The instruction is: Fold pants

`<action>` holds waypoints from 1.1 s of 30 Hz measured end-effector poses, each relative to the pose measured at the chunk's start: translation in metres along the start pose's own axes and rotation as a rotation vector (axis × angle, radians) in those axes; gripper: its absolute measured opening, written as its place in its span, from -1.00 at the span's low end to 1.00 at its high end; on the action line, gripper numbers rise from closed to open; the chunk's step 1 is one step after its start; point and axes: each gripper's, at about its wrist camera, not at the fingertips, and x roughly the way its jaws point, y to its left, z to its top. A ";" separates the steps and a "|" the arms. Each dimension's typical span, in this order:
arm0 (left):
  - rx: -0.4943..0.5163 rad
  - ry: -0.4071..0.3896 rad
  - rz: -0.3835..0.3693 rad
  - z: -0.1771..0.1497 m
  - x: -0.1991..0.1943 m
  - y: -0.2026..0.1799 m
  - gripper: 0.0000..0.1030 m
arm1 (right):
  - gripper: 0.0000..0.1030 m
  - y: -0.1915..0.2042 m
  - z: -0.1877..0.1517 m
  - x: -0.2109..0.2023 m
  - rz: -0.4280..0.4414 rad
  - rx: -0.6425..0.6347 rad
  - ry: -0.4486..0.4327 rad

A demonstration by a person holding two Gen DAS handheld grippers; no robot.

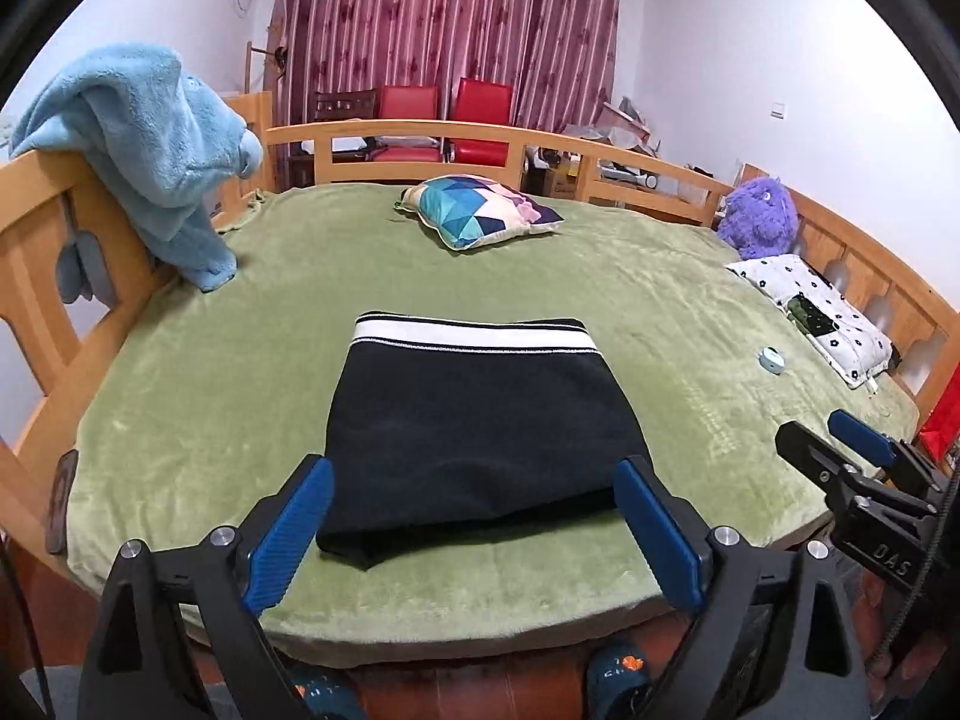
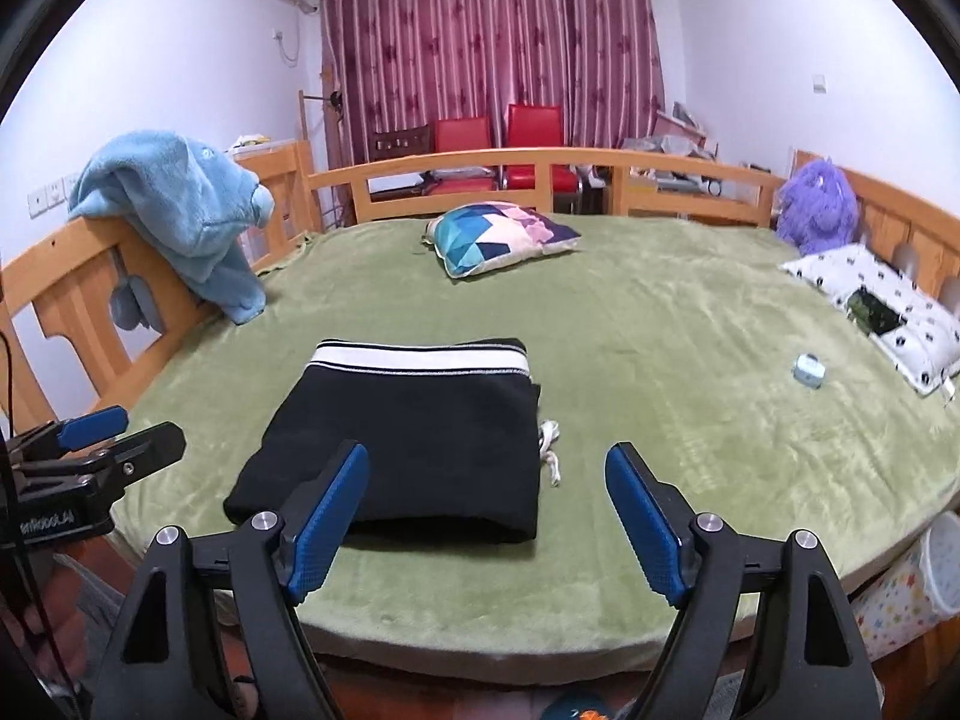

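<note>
The black pants (image 1: 480,420) lie folded into a compact rectangle on the green blanket (image 1: 210,396), the white-striped waistband on the far side. In the right wrist view the same pants (image 2: 408,438) show a white drawstring (image 2: 549,450) sticking out at their right edge. My left gripper (image 1: 474,486) hangs above the near edge of the bed, open, its blue pads wide apart with nothing pressed between them. My right gripper (image 2: 486,480) is open too, held clear of the cloth. Each gripper shows at the side of the other's view: right gripper (image 1: 834,438), left gripper (image 2: 129,429).
A wooden rail (image 1: 420,132) rings the bed. A blue fleece garment (image 1: 150,144) hangs over the left rail. A patterned cushion (image 1: 480,210), a purple plush toy (image 1: 759,216), a white spotted pillow (image 1: 816,312) and a small round blue object (image 1: 770,359) lie on the blanket.
</note>
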 end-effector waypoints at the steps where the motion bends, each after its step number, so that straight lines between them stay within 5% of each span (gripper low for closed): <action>1: -0.001 0.003 -0.008 -0.001 -0.002 -0.001 0.84 | 0.64 -0.002 -0.002 0.001 -0.006 0.006 0.004; 3: 0.004 -0.002 -0.001 -0.002 -0.005 -0.002 0.84 | 0.85 -0.005 -0.005 0.002 -0.017 0.016 0.015; 8: 0.004 0.005 0.013 -0.005 -0.006 -0.005 0.84 | 0.92 -0.004 -0.005 0.002 -0.028 0.015 0.011; 33: -0.003 0.006 0.006 -0.008 -0.003 -0.008 0.84 | 0.92 -0.005 -0.007 0.006 -0.025 0.009 0.019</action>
